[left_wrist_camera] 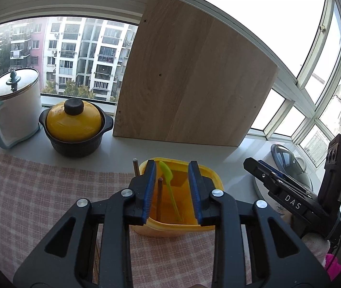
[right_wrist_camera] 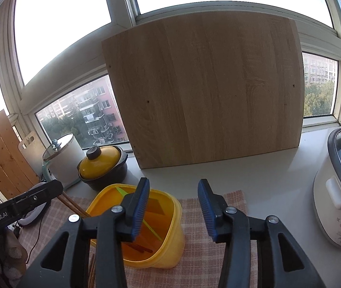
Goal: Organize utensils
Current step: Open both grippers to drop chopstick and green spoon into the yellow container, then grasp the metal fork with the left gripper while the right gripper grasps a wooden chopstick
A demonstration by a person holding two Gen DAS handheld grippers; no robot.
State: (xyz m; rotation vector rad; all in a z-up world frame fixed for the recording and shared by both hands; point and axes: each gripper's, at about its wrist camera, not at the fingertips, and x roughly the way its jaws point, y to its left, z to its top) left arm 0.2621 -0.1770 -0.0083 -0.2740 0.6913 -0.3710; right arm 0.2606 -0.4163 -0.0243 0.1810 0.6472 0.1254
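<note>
Chopstick (left_wrist_camera: 159, 198): light, stiff, slippery; take mid-shaft, upright in yellow bin (left_wrist_camera: 215, 180).
Spatula (left_wrist_camera: 169, 187): light, bendy, at 1 o'clock of it.
Left gripper (left_wrist_camera: 171, 192), right gripper (right_wrist_camera: 174, 207): jaws apart, empty.

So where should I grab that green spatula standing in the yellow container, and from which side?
Grip the green spatula by its flat upper end, coming from above. It leans upright inside the yellow container, only its top clearing the rim; the walls block any side approach. A brown stick stands close beside it.
</note>
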